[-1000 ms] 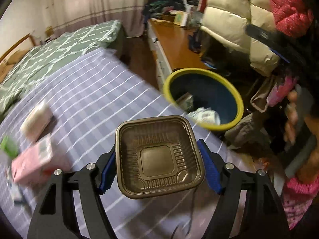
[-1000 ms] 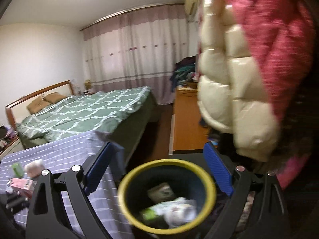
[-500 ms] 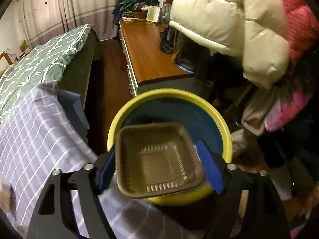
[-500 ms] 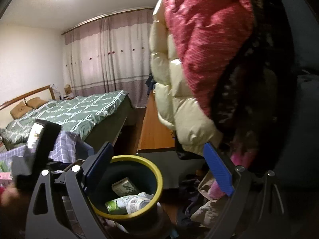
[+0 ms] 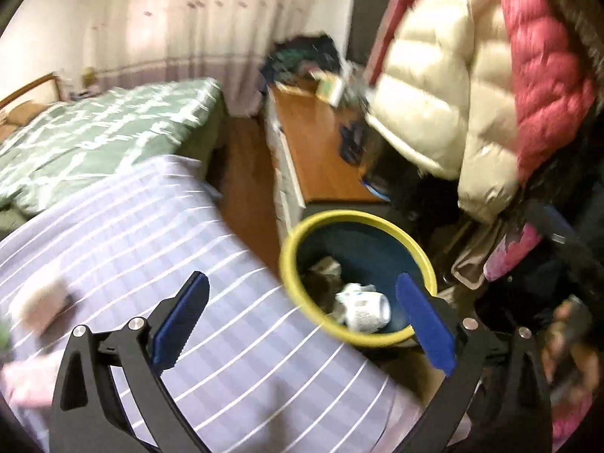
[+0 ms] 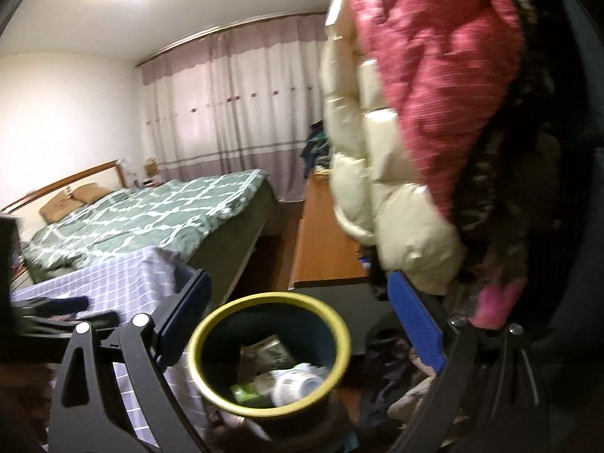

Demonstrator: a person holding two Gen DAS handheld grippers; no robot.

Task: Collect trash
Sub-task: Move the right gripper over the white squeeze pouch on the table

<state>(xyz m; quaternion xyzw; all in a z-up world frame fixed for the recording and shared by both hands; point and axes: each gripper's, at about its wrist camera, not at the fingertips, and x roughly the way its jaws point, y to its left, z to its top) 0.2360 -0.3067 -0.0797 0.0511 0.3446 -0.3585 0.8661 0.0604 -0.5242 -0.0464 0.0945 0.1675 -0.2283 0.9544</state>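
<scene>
Bin (image 5: pixel 415 249): round, dark blue inside, yellow rim; just ahead of right gripper (image 6: pixel 302 315), ahead-right of left gripper (image 5: pixel 302 319).
Contents: white crumpled cup (image 5: pixel 364 307), green packet (image 6: pixel 270 351); print unreadable.
Left gripper: empty, blue pads opening wide, over striped purple cloth (image 5: pixel 158 234).
Right gripper: spread wide, empty.

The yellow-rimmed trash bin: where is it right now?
The trash bin stands on the floor beside the corner of the striped bed cover, in front of the wooden desk. In the right wrist view it sits low, between the open tongs.
</scene>
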